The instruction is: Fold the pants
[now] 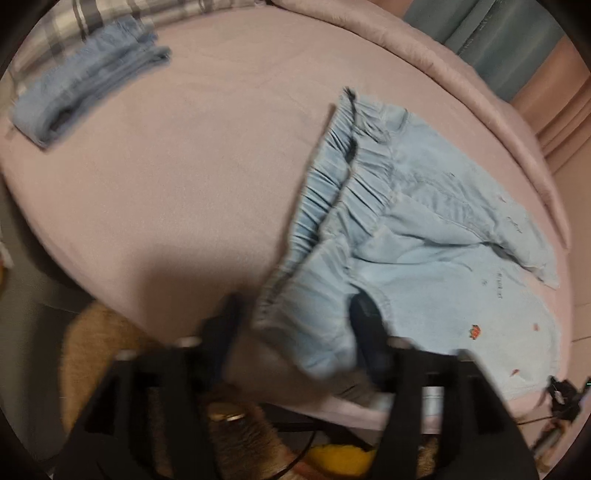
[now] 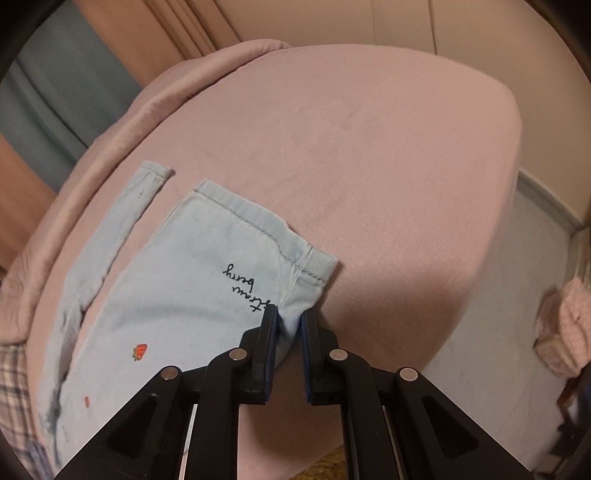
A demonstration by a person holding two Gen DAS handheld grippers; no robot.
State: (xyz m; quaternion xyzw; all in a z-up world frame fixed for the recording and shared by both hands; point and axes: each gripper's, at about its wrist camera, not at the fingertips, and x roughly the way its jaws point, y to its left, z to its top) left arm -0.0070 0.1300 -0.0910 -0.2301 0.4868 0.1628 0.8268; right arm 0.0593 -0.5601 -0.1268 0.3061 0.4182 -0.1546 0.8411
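Light blue pants (image 1: 424, 240) with a gathered elastic waistband (image 1: 332, 192) lie spread on a pink bed (image 1: 184, 166). In the blurred left wrist view, my left gripper (image 1: 297, 319) stands wide open at the near end of the waistband. One finger rests on the cloth and the other is clear of its edge. In the right wrist view the pants (image 2: 177, 295) show a strawberry print and black lettering. My right gripper (image 2: 290, 321) has its jaws slightly apart, and the corner of a leg hem sits loosely between the pads.
A folded darker blue garment (image 1: 85, 85) lies at the far left of the bed beside plaid bedding (image 1: 110, 14). The bed's rounded edge (image 2: 480, 258) drops to a pale floor (image 2: 517, 295), where a pink object (image 2: 569, 332) sits. Curtains (image 2: 166, 37) hang behind.
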